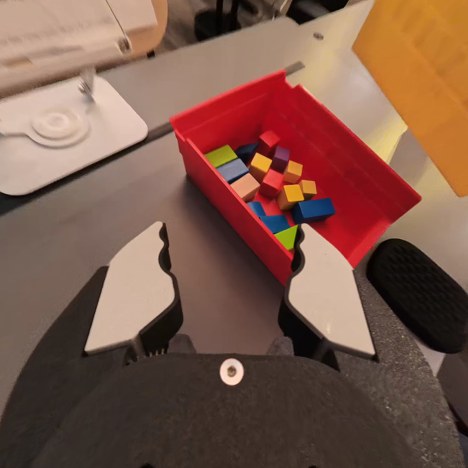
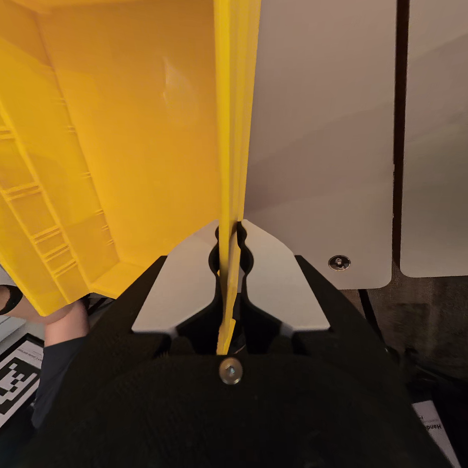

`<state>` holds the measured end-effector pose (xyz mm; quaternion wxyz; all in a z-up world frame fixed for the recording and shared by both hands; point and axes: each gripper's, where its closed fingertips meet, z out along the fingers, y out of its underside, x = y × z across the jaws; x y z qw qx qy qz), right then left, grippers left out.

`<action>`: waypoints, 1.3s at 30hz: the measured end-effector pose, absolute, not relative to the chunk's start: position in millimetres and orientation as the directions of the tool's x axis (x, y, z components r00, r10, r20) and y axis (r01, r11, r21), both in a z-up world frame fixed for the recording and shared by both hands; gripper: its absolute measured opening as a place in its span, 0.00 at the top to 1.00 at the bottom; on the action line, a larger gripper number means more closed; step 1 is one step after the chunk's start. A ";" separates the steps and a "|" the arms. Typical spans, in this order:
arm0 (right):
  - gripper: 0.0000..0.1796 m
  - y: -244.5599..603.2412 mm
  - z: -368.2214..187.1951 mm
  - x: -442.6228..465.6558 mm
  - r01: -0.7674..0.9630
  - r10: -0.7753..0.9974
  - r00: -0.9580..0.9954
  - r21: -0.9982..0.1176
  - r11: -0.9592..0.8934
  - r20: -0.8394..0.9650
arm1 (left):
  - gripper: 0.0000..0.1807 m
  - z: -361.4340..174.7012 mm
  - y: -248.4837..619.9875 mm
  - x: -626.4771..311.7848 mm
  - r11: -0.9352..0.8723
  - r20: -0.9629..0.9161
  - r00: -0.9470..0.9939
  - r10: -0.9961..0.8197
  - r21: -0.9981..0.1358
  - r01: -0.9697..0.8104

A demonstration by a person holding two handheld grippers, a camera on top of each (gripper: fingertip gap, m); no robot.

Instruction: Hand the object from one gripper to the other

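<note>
Right wrist view: yellow bin (image 2: 126, 126), smooth moulded plastic with ribbed ladder-like side, fills left half; thin wall edge clamped between right gripper (image 2: 230, 228) wavy-edged grey fingers, lifted off surface. Pale panels with screw behind. Left wrist view: dark matte table (image 1: 126, 228); red bin (image 1: 342, 164), glossy plastic, open-topped, resting on it, holding painted wooden blocks (image 1: 273, 182), cubes, bricks, wedges. Left gripper (image 1: 231, 228) spread wide, empty, above table beside red bin. Yellow bin corner upper right.
</note>
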<state>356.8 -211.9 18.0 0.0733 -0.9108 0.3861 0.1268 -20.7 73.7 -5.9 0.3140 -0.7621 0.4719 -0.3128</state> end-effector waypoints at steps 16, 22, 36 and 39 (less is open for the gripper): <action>0.94 -239.3 -24.3 381.3 -0.736 -0.700 0.644 -0.002 -0.677 -0.308 | 0.54 -87.2 69.4 26.4 -0.508 0.089 0.517 -0.852 -0.387 -0.770; 0.94 -243.0 -40.1 384.4 -0.735 -0.701 0.645 0.005 -0.678 -0.303 | 0.75 -107.7 65.6 27.6 -0.501 0.069 0.503 -0.862 -0.270 -0.822; 0.93 -196.2 -87.4 346.6 -0.645 -0.613 0.718 0.017 -0.764 -0.331 | 0.98 -115.5 117.1 -27.8 -0.606 0.206 0.570 -0.795 -0.256 -0.753; 0.93 -172.5 -99.0 328.9 -0.610 -0.578 0.741 0.017 -0.792 -0.343 | 0.97 -115.3 138.3 -54.8 -0.655 0.228 0.614 -0.756 -0.261 -0.709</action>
